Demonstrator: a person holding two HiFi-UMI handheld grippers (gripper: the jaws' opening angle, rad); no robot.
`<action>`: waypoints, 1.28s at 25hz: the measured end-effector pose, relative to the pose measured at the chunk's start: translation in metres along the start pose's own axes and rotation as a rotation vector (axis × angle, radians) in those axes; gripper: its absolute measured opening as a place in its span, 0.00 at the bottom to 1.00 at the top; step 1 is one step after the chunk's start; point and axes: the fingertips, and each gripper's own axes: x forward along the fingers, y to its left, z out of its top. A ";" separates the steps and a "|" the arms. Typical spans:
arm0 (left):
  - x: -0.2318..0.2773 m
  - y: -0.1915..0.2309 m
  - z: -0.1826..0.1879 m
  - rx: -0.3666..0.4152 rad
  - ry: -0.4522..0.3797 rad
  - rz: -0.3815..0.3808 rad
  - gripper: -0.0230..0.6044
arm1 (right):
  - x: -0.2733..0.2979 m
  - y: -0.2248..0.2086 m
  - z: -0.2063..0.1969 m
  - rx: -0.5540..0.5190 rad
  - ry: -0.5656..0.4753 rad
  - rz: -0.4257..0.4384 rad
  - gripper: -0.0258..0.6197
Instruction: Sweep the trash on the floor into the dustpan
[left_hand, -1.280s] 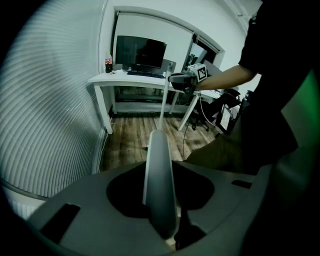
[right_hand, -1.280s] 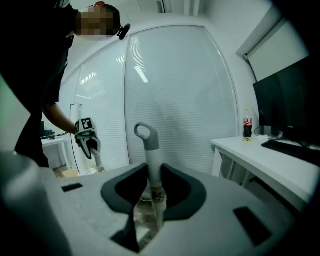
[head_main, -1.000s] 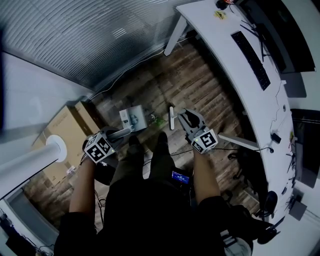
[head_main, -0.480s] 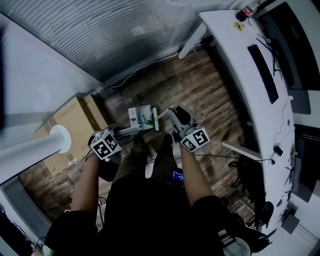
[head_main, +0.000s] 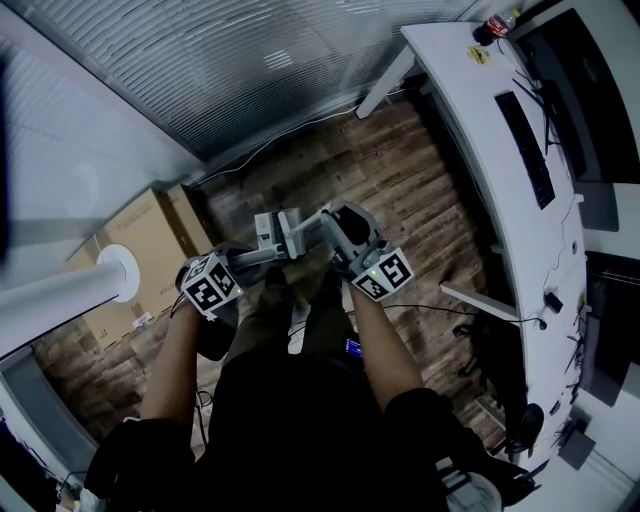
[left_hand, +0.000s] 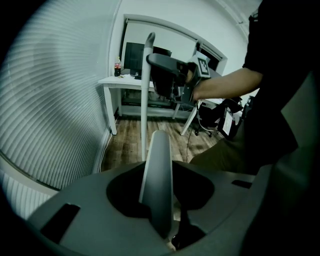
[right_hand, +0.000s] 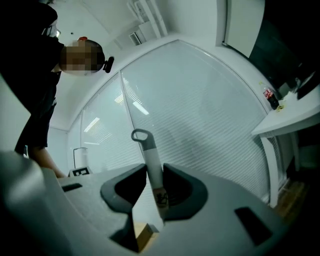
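My left gripper (head_main: 250, 262) is shut on the pale grey handle (left_hand: 158, 175) of the dustpan (head_main: 267, 228), which hangs low over the wood floor ahead of the person's feet. My right gripper (head_main: 325, 222) is shut on the white brush handle (right_hand: 151, 165), whose looped end (right_hand: 140, 135) sticks out past the jaws. In the left gripper view the brush stick (left_hand: 145, 105) stands upright in the right gripper (left_hand: 169, 75), just beyond the dustpan handle. In the head view the brush (head_main: 293, 222) sits right beside the dustpan. I cannot make out any trash.
A white desk (head_main: 470, 110) with a keyboard (head_main: 525, 150) and a monitor runs down the right side, its leg (head_main: 385, 85) on the floor. A cardboard box (head_main: 150, 235) and a white post (head_main: 60, 300) stand at the left. Blinds (head_main: 250, 70) line the far wall.
My right gripper has carried the brush leftward and upward until it sits next to the dustpan. My left gripper has kept the dustpan handle almost still.
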 end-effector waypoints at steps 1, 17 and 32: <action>0.000 0.001 0.000 -0.003 0.003 0.006 0.20 | -0.002 0.000 0.009 0.003 -0.017 -0.003 0.21; -0.085 0.012 0.072 -0.077 -0.253 0.163 0.28 | -0.075 0.011 0.195 -0.168 -0.073 -0.044 0.19; -0.259 -0.026 0.260 -0.231 -1.277 0.478 0.03 | -0.158 -0.002 0.250 -0.279 0.007 -0.125 0.20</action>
